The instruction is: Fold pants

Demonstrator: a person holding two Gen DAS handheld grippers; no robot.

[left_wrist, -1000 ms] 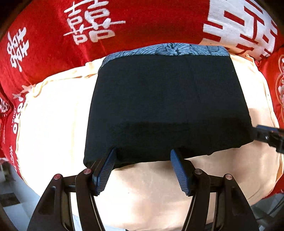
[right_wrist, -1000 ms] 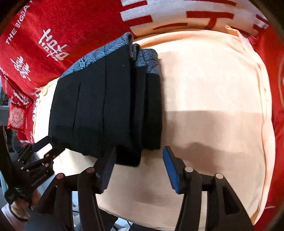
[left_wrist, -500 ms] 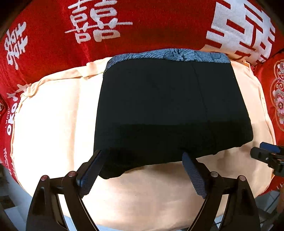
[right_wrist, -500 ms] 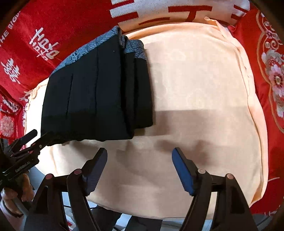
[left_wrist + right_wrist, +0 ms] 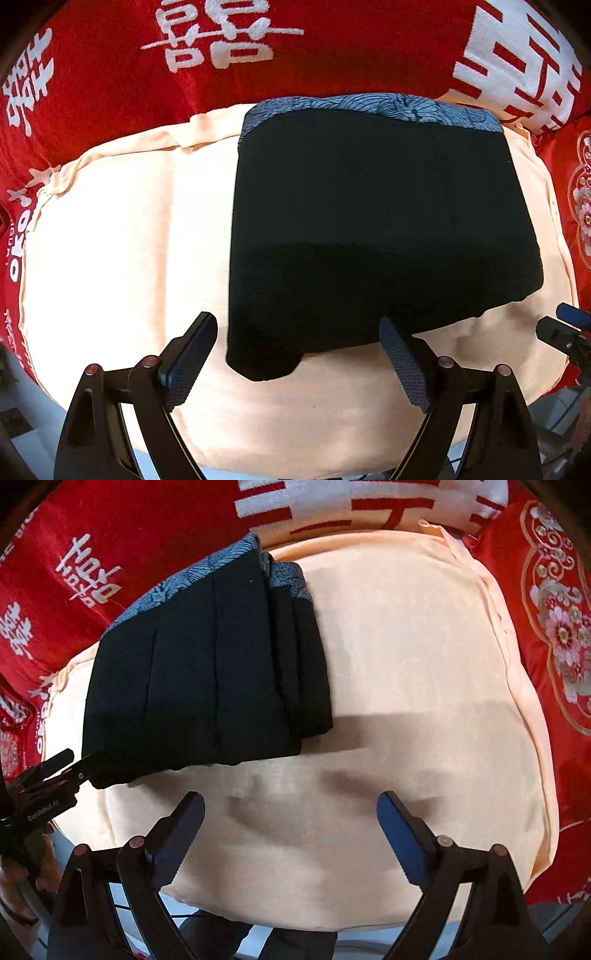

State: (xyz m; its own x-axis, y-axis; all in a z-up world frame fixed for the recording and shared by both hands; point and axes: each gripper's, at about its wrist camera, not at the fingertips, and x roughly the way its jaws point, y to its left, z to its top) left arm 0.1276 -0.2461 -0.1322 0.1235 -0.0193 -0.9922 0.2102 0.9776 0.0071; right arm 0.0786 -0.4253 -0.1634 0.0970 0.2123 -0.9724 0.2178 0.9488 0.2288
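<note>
Although the black fabric pants with a blue-grey patterned waistband (image 5: pixel 380 236) already lie folded into a compact, roughly rectangular stack, their near edge is uneven, with one corner bulging toward the camera in the left wrist view. The stack rests on a pale peach cloth-covered cushion (image 5: pixel 122 251), waistband at the far side, several layers visible along the right-hand fold in the right wrist view. The material appears soft, light and limp; layers will likely slide over one another if lifted by one edge alone. Any further grasp is best taken through the full thickness at a folded edge or corner, pinching all layers together.

The left gripper (image 5: pixel 297 354) hovers with its fingers spread wide on either side of the near edge, holding nothing. The right gripper (image 5: pixel 290 818) is likewise wide open and empty, over bare cushion, apart from the stack. A red blanket with white characters (image 5: pixel 332 51) surrounds the cushion.
</note>
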